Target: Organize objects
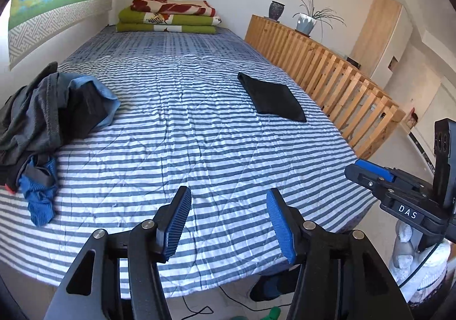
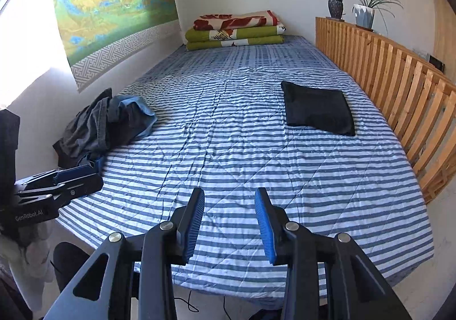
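Left gripper up front, jaws apart, nothing between the blue pads, hanging over the near edge of the striped bed cover. Right gripper same deal: jaws parted a bit narrower, empty, also over the near edge of the bed. Each gripper shows in the other's view, right one at the right edge of the left wrist view, left one at the left edge of the right wrist view. Below the bed edge, bare floor with a thin black cable and a dark foot or sock. On the bed, left side near the wall: a loose heap of unfolded clothes, grey and dark pieces plus a light blue one, with a bright blue item spilling toward the near edge. Right side, further in: one folded black garment lying flat, well apart from the heap, close to the wooden slat rail that runs along the bed's right side. Far end of the bed: stack of folded blankets, green ones under a red-and-cream one, against the back wall. On top of the rail at the far end, a dark vase and a potted plant. Left wall has a landscape scroll painting.
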{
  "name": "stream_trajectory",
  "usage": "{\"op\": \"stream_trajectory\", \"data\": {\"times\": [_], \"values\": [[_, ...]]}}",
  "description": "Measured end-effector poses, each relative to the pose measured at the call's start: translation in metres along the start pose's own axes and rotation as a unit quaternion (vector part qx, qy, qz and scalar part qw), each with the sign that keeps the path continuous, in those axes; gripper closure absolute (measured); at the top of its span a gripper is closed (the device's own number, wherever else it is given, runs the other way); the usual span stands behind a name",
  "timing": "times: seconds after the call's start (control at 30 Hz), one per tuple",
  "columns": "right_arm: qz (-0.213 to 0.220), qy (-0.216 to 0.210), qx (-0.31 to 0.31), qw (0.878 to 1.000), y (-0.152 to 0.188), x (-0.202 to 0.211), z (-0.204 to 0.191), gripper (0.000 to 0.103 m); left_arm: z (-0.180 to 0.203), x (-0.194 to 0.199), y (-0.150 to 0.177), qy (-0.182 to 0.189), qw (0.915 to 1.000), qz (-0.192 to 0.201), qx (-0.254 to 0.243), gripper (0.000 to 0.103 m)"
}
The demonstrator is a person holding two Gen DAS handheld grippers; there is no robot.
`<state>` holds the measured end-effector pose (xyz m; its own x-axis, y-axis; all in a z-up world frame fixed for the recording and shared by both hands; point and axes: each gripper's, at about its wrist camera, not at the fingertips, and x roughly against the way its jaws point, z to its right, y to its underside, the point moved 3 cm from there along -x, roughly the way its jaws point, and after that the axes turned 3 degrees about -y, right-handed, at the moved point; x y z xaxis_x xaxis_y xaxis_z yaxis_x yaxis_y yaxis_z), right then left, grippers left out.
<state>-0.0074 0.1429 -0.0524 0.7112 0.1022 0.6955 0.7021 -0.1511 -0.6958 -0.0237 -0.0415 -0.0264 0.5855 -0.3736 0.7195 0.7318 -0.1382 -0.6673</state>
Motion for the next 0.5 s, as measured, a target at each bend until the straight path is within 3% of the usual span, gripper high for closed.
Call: {"op": "stream_trajectory", "data": {"times": [0.27, 0.5], "values": [[-0.001, 0.021, -0.007, 1.0, 0.03, 0.008, -0.021, 0.066, -0.006, 0.031, 0.038, -0.034, 0.9991, 0.014, 0.019, 0.038], [0.008, 0.044, 0.021, 0.999, 0.029, 0.011, -0.037, 0.065, -0.011, 0.032, 0.037, -0.04, 0.9986, 0.014, 0.032, 0.033]]}}
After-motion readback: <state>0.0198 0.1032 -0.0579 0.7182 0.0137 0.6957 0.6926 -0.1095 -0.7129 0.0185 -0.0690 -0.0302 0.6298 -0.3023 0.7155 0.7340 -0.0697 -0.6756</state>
